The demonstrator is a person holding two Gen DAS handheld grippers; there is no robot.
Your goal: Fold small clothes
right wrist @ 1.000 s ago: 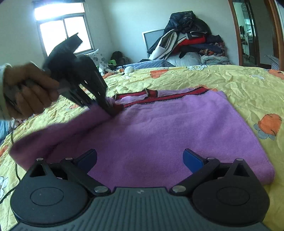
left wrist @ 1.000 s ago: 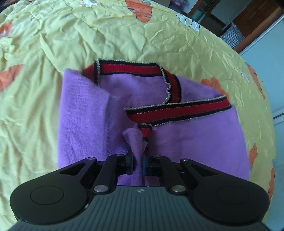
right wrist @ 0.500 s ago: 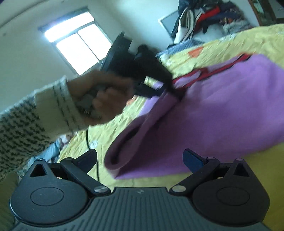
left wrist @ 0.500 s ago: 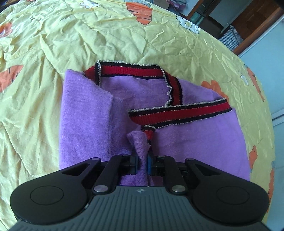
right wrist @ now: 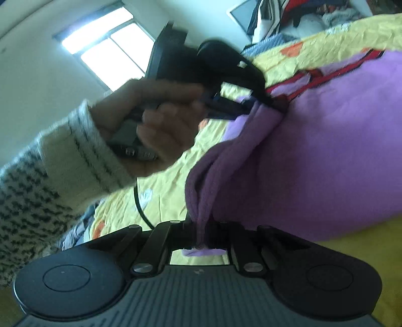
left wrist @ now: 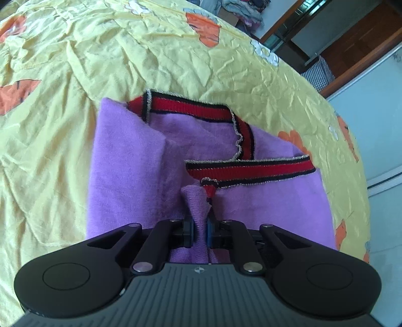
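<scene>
A purple knit garment with red-and-black striped trim lies on the yellow bed sheet. My left gripper is shut on a pinched fold of the purple garment near the trim. In the right wrist view the garment is lifted along its left edge. My right gripper is shut on that edge's lower corner. The left gripper, held by a hand, holds the upper corner in the right wrist view.
The sheet has orange and white flower prints. A pile of clothes sits at the far end of the bed. A window is on the far wall. A black cable hangs below the hand.
My right gripper went from open above the garment to shut on its edge, and tilted. My left gripper kept its hold and shifted slightly; the garment's left side is now lifted.
</scene>
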